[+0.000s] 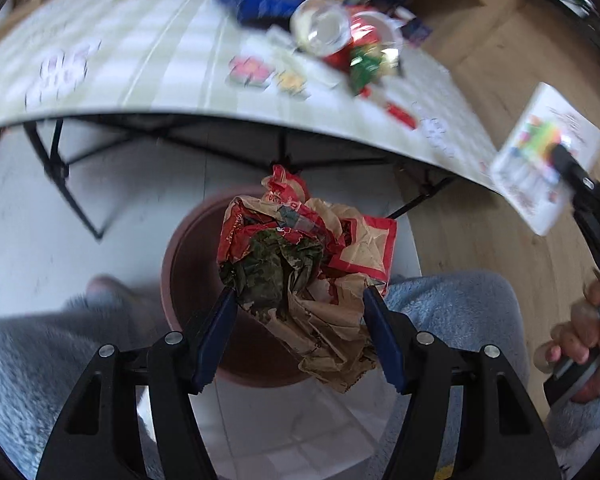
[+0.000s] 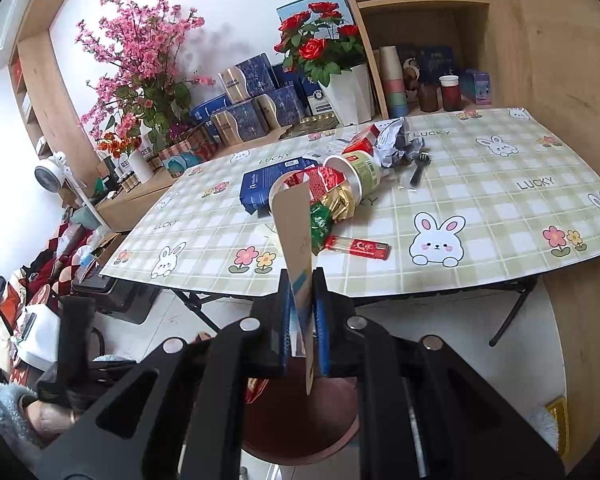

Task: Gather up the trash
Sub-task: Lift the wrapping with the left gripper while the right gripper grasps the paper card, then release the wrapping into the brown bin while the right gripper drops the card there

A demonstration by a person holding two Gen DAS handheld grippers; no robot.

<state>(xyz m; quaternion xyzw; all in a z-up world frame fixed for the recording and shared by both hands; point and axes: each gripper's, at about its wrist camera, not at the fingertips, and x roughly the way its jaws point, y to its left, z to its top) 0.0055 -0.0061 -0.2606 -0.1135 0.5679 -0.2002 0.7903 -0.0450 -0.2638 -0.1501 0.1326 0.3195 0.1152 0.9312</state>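
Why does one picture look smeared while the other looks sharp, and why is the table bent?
Left wrist view: the table and the clutter on it are streaked with motion blur, while the crumpled paper in the hand-held gripper stays sharp. Right wrist view: crisp throughout, lit by soft daylight. Both views: the fisheye lens bows the table edge and darkens the corners.

light: soft, even daylight | left wrist: I see motion blur across the bench (image 1: pixel 148 40) | right wrist: sharp | edges: fisheye bending, dark corners
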